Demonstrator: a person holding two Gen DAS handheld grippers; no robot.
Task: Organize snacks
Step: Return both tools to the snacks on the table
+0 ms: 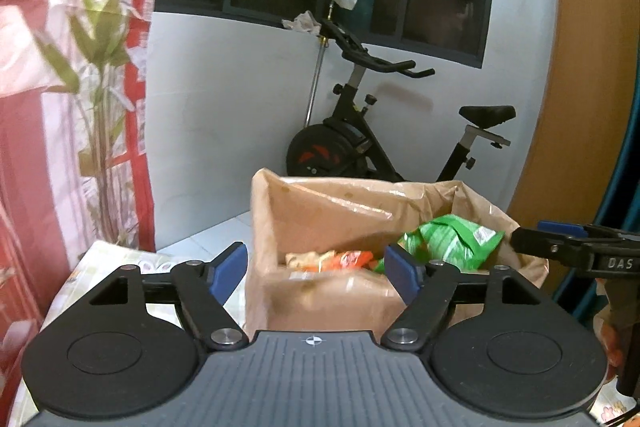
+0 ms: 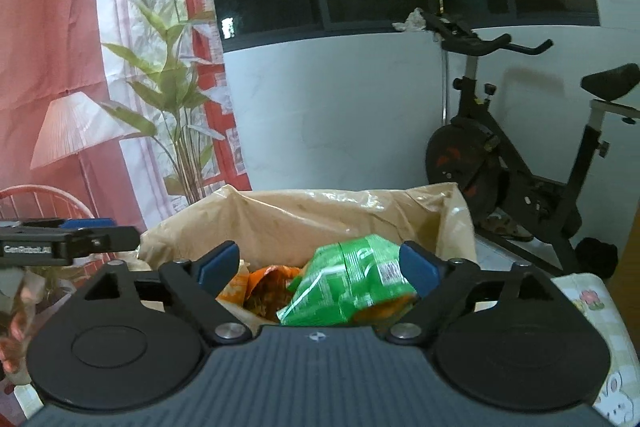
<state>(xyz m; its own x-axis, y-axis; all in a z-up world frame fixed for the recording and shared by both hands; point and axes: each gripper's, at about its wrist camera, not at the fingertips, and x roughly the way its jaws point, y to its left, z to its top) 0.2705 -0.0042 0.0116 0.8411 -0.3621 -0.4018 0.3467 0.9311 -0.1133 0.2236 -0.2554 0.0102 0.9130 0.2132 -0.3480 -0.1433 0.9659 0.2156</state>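
Note:
A brown cardboard box (image 1: 320, 299) lined with tan plastic stands ahead on the table; it also shows in the right wrist view (image 2: 304, 215). Inside lie a green snack bag (image 1: 448, 239), also seen in the right wrist view (image 2: 348, 279), and orange snack packets (image 1: 340, 261), also in the right wrist view (image 2: 272, 283). My left gripper (image 1: 318, 269) is open and empty in front of the box's near wall. My right gripper (image 2: 320, 267) is open and empty just over the box's near rim, the green bag lying between and beyond its fingers. The right gripper's tip shows at the box's right edge (image 1: 560, 247).
A black exercise bike (image 1: 384, 135) stands behind the box against a white wall. A red and white curtain (image 1: 72, 87) with a plant print hangs at left. A floral tablecloth (image 2: 600, 315) covers the table. A wooden panel (image 1: 580, 87) rises at right.

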